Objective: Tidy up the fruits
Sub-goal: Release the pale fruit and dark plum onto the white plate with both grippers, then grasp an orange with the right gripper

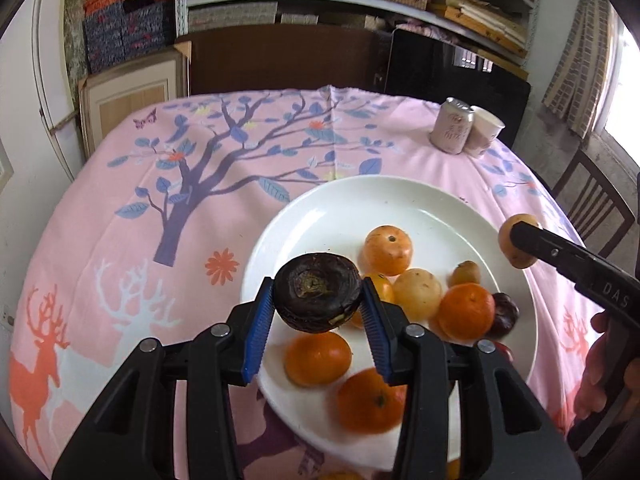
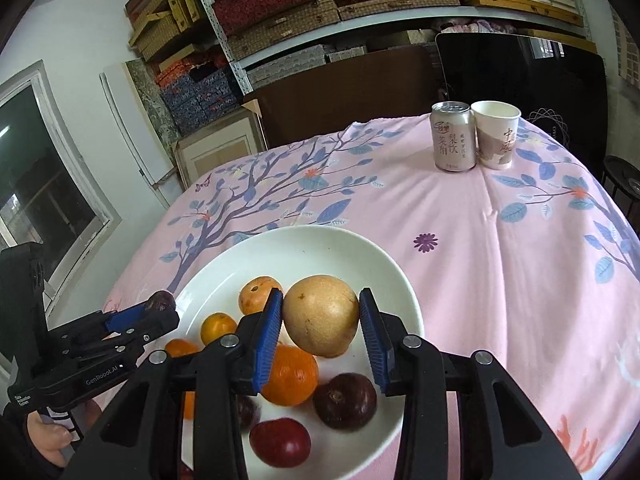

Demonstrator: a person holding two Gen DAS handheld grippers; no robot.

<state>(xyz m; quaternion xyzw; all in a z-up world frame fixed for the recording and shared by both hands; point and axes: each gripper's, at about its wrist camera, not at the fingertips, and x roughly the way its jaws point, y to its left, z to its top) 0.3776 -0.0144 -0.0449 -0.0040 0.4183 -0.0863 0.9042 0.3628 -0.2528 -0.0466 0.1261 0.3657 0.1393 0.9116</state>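
A white plate (image 1: 320, 216) on the pink tablecloth holds several oranges (image 1: 466, 310), yellow fruits (image 1: 418, 292) and dark purple fruits (image 2: 345, 400). My left gripper (image 1: 318, 300) is shut on a dark wrinkled purple fruit (image 1: 316, 292) and holds it above the plate's left side. My right gripper (image 2: 320, 322) is shut on a round yellow-brown fruit (image 2: 322, 314) above the plate. The right gripper and its fruit also show in the left wrist view (image 1: 520, 246) past the plate's right rim. The left gripper shows in the right wrist view (image 2: 160, 304) at the plate's left rim.
A drink can (image 2: 454, 136) and a paper cup (image 2: 496, 134) stand together at the far right of the table. The tablecloth (image 1: 200, 200) has a tree and deer print. A wooden chair (image 1: 592, 208) stands to the right. Shelves of boxes fill the back wall.
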